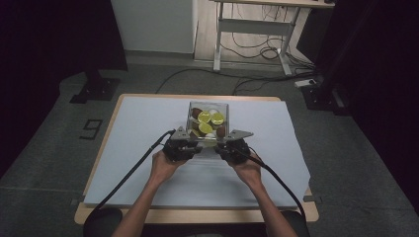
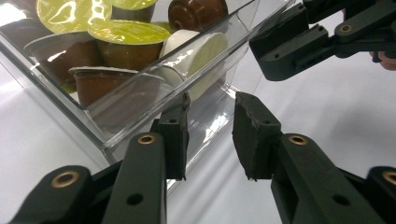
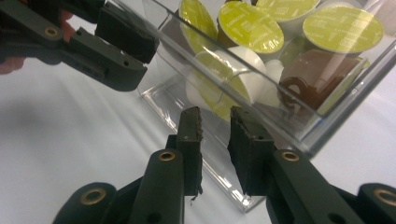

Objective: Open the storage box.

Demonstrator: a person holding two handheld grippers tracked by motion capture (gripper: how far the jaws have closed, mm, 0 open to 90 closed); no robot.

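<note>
Left gripper point(image 2: 210, 130): 2 jaws partly open astride the near wall of the clear plastic box point(image 2: 140, 100), 1 pad at the wall, the other apart from it. Right gripper point(image 3: 215, 135): 2 jaws narrowly parted at the same wall; contact cannot be told. The box rests on the white table cover point(image 1: 148, 128), holding green-lidded capsules point(image 3: 252, 25) and brown capsules point(image 2: 198, 11) directly beyond the fingers.

A clear plastic box point(image 1: 223, 107) sits upright near the middle of the bench, open at the top. It holds a loose heap of coffee capsules point(image 1: 204, 117): brown cups, some white, many with lime-green foil lids, lying tilted at all angles.
</note>
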